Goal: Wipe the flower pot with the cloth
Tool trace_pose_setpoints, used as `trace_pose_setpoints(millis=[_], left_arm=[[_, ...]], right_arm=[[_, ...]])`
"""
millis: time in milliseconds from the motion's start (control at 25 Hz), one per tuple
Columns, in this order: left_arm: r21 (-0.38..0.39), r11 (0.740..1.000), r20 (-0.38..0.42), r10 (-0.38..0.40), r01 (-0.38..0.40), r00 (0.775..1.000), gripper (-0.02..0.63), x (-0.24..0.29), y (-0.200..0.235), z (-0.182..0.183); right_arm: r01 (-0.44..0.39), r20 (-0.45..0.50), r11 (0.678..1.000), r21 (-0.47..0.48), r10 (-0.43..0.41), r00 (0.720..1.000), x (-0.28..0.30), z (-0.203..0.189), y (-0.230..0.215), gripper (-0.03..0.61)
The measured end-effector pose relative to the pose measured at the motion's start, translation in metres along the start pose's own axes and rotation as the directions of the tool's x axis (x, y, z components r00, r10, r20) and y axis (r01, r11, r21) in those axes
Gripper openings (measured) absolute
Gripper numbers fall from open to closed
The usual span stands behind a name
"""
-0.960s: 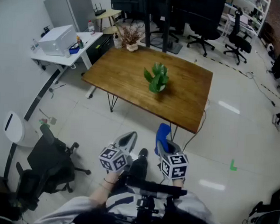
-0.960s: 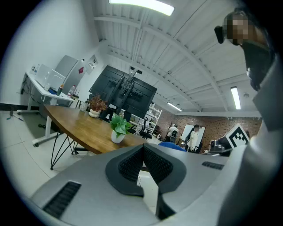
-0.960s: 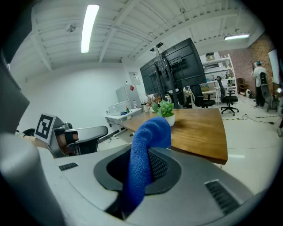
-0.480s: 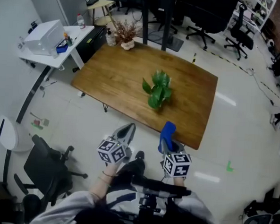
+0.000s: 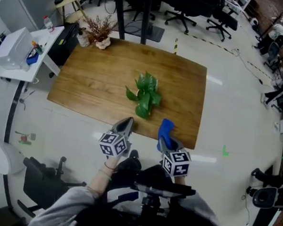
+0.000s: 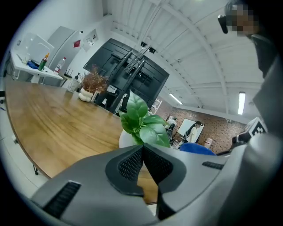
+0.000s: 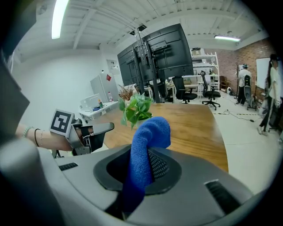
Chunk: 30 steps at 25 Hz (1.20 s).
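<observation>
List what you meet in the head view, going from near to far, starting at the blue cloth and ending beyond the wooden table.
Near to far: blue fabric cloth → green leafy potted plant → brown dried-flower arrangement in a pale pot → black wheeled office chairs.

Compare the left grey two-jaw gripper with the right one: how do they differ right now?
The left gripper has its jaws pressed together with nothing between them; the right gripper is clamped on the blue terry cloth, which sticks up past its jaws. In the head view the left gripper sits left of the leafy plant's white flower pot, the right gripper to its right. Both point toward the pot from the wooden table's near edge, short of it.
</observation>
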State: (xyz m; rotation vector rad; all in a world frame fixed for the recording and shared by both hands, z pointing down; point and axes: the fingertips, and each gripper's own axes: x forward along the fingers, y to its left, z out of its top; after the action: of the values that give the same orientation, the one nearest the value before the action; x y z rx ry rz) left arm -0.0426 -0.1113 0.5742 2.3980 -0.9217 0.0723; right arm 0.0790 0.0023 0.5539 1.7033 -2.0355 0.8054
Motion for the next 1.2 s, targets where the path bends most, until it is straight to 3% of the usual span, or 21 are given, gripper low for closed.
trace_pose_setpoints(millis=[200, 440, 640, 800, 1000, 1200], left_arm=[[-0.04, 0.999, -0.028, 0.012, -0.013, 1.0, 0.007, 0.019, 0.014, -0.009], [-0.092, 0.994, -0.01, 0.056, -0.057, 0.998, 0.007, 0.036, 0.03, -0.007], [-0.107, 0.99, 0.011, 0.088, -0.087, 0.996, 0.007, 0.046, 0.035, 0.001], [-0.111, 0.989, 0.018, 0.099, -0.096, 0.995, 0.007, 0.053, 0.036, 0.008], [-0.129, 0.986, 0.018, 0.108, -0.104, 0.994, 0.006, 0.062, 0.037, 0.004], [-0.159, 0.985, 0.066, 0.072, -0.061, 0.995, 0.006, 0.071, 0.043, 0.011]], right_arm=[[0.021, -0.055, 0.999, -0.026, -0.022, 0.998, 0.009, -0.001, -0.015, 0.06], [-0.022, -0.099, 0.983, -0.184, 0.004, 0.995, 0.044, 0.015, -0.044, 0.06], [-0.083, -0.129, 0.924, -0.374, 0.037, 0.991, 0.085, 0.042, -0.068, 0.06], [-0.117, -0.145, 0.879, -0.462, 0.055, 0.988, 0.116, 0.068, -0.078, 0.06], [-0.231, -0.196, 0.834, -0.5, 0.151, 0.969, 0.144, 0.076, -0.069, 0.06], [-0.32, -0.281, 0.82, -0.475, 0.203, 0.938, 0.157, 0.048, -0.053, 0.06]])
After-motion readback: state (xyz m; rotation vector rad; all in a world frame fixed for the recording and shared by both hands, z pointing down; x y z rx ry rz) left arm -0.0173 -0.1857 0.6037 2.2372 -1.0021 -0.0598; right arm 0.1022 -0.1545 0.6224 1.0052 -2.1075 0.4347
